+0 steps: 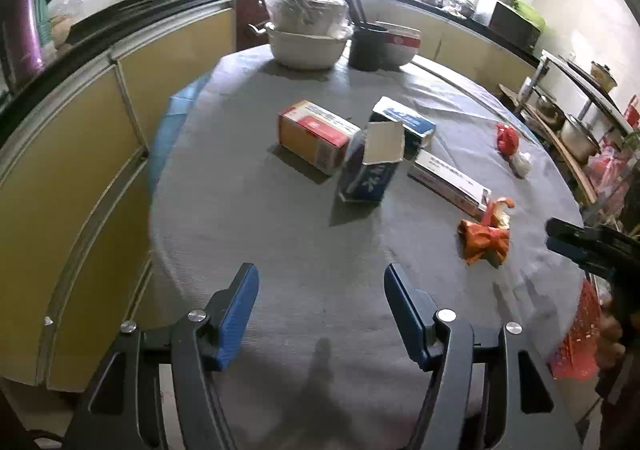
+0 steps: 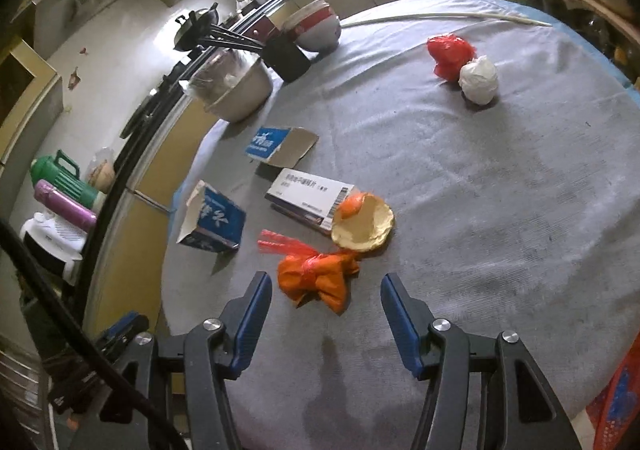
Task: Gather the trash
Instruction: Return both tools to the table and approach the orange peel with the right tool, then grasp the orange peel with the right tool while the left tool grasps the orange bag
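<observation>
Trash lies on a round grey-clothed table (image 1: 260,250). In the left wrist view my left gripper (image 1: 320,310) is open and empty over the table's near part, short of an orange box (image 1: 312,135), a blue carton (image 1: 368,173), a blue-white box (image 1: 404,121) and a flat white box (image 1: 448,179). In the right wrist view my right gripper (image 2: 326,314) is open, just short of an orange wrapper (image 2: 316,278). Beyond it lie a peel (image 2: 362,223), a red wad (image 2: 450,53) and a white wad (image 2: 478,79).
Bowls (image 1: 308,37) and a black utensil cup (image 1: 366,45) stand at the table's far edge. Yellow cabinets (image 1: 72,169) curve along the left. A red mesh bag (image 1: 580,334) hangs at the table's right edge. A shelf with pots (image 1: 576,129) stands at the right.
</observation>
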`<state>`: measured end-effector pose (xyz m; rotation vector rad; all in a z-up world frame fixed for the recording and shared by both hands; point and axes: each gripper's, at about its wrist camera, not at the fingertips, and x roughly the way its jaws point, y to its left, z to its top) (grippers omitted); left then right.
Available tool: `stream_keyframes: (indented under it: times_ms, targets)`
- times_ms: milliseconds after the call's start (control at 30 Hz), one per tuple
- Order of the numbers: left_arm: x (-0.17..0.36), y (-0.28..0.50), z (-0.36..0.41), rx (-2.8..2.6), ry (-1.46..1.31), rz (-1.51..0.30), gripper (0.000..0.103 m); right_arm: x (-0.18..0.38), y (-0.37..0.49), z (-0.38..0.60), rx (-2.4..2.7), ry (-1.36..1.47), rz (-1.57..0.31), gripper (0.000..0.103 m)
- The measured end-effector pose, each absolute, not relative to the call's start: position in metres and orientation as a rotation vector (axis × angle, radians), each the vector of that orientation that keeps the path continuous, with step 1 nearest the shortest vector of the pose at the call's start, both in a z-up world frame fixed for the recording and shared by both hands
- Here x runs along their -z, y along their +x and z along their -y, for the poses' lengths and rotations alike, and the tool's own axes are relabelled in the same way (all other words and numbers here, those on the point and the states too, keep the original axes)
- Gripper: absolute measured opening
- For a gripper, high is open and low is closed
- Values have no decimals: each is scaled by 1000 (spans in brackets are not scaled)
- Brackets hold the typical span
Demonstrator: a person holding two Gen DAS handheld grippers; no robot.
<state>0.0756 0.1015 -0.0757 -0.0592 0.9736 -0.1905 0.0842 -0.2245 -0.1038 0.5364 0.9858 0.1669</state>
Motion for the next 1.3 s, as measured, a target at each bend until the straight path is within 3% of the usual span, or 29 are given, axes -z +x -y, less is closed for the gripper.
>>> stream_keyframes:
  times_ms: [200,600,633,667,767,1300]
  targets:
    - [79,73,-89,250,-79,-1003,66,114,113,236,-122,503,-980,48]
    - [81,63,-66,293,-71,-1034,66,146,165,218,-93,504,-1077,48]
    - [81,63,-63,296,-66,-1037,66,146,163,217,-86,487,-1059,45]
    - [82,62,-61,298,-61,-1041,66,146,162,216,-92,481,-1057,33]
    - [82,61,-54,306,-55,-1049,66,147,154,216,-110,477,-1061,23]
    - [96,119,27,464,-118,-1111,68,130,74,266,-72,523,-996,24]
